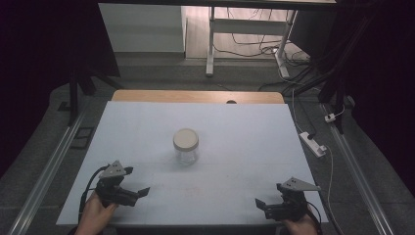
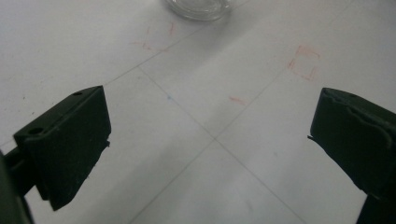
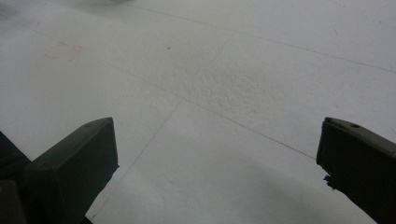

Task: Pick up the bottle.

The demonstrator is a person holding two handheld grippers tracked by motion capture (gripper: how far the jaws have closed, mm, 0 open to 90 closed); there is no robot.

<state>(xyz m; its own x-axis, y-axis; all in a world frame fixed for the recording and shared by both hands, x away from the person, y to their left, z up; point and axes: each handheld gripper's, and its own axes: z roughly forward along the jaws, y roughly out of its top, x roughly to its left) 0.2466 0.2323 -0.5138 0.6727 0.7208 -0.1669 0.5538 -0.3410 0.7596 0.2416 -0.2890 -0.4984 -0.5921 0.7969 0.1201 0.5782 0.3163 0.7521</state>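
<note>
High view: a clear glass jar (image 1: 186,146) with a pale round lid (image 1: 186,138) stands upright near the middle of the white surface (image 1: 244,147). The left gripper (image 1: 138,188) rests at the near left, the right gripper (image 1: 261,206) at the near right, each held by a hand (image 1: 95,215) at the near edge; both lie well apart from the jar.

Left gripper view: the two black jaws stand wide apart over bare surface, with nothing between them. The base of the jar (image 2: 201,8) shows at the far edge, ahead of the jaws. Faint red marks (image 2: 304,61) lie on the surface.

Right gripper view: the jaws are likewise spread wide and hold nothing; below them lies the white surface, crossed by thin seams (image 3: 219,116).
</note>
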